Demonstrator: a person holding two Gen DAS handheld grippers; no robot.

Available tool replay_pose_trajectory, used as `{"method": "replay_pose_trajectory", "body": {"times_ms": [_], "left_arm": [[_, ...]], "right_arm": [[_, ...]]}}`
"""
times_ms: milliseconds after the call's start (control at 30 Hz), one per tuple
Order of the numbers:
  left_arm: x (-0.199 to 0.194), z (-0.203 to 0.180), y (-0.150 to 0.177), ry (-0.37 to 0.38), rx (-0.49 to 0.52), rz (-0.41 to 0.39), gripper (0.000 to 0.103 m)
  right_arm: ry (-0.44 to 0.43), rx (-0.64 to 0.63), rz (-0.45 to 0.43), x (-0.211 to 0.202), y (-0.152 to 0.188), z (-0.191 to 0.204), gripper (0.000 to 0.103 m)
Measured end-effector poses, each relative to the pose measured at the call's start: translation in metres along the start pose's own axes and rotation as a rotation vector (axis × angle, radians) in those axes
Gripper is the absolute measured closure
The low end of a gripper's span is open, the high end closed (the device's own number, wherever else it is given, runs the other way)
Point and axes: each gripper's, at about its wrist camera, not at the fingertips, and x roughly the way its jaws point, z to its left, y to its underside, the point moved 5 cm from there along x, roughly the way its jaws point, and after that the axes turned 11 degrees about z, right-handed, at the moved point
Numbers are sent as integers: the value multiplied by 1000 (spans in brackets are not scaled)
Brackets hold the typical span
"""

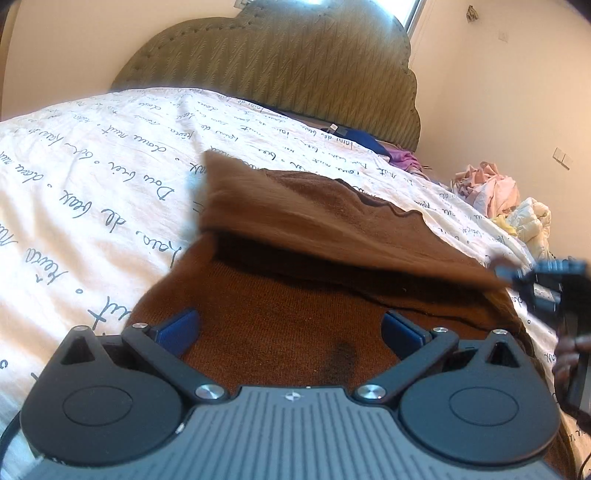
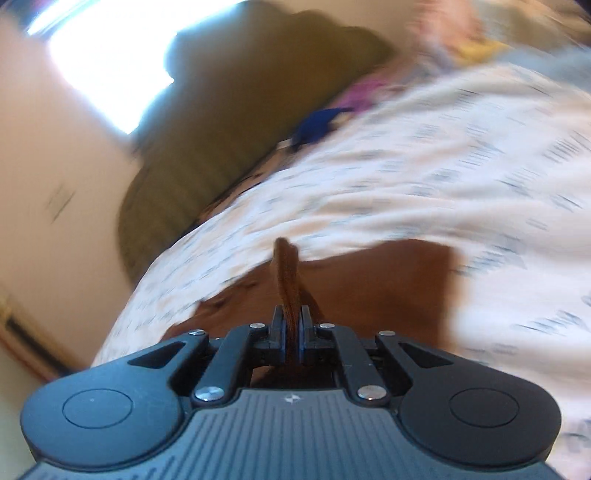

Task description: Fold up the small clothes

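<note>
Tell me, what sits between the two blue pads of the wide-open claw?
Only brown knitted garment beneath the open left claw, unpinched, in the left wrist view.

Left wrist view: daylight, adequately bright, entering from a window point(image 1: 413, 14) at top right. The bedsheet point(image 1: 110, 166) is evenly lit, with printed script legible. A dark shadow lies under the lifted fold of the brown garment point(image 1: 295, 325); that fold's upper face is smeared by motion. The right gripper point(image 1: 517, 275) at the frame's right edge is blurred. Strong fisheye bowing, dark vignette in the corners.

Right wrist view: heavy motion blur throughout; sheet print and headboard point(image 2: 221, 129) are streaked. The window point(image 2: 103, 62) is blown out to white glare. Only the gripper body in the foreground is sharp.
</note>
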Motion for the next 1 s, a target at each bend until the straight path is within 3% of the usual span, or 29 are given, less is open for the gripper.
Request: {"method": "replay_pose_trajectory", "body": {"times_ms": [67, 267, 433, 533, 600, 767, 867, 900, 933, 967, 1000], "left_arm": [[0, -1, 0, -5, 5, 2, 0], [3, -5, 0, -27, 25, 9, 0], [-9, -4, -11, -80, 42, -9, 0], [-21, 6, -43, -97, -10, -62, 0], [-12, 15, -71, -109, -44, -57, 0], [53, 39, -115, -147, -105, 111, 1], [80, 44, -120, -151, -128, 175, 4], [82, 43, -120, -166, -111, 159, 12], [83, 38, -122, -183, -78, 145, 54], [86, 35, -123, -209, -53, 149, 84], [84, 34, -125, -240, -60, 138, 86]], "right_arm": [[4, 93, 7, -4, 3, -29, 97], [-104, 297, 4, -4, 11, -55, 93], [-181, 387, 3, -22, 8, -68, 78], [-171, 349, -65, -44, -3, -72, 65], [-120, 299, -78, -49, -16, -75, 56], [-29, 109, 37, -20, -42, -54, 56], [107, -55, 99, 0, -42, -39, 59], [122, -91, 115, 4, -41, -36, 79], [133, -125, 132, 7, -38, -34, 91], [142, -155, 147, 9, -35, -32, 93], [142, -179, 147, 7, -32, -30, 94]]}}
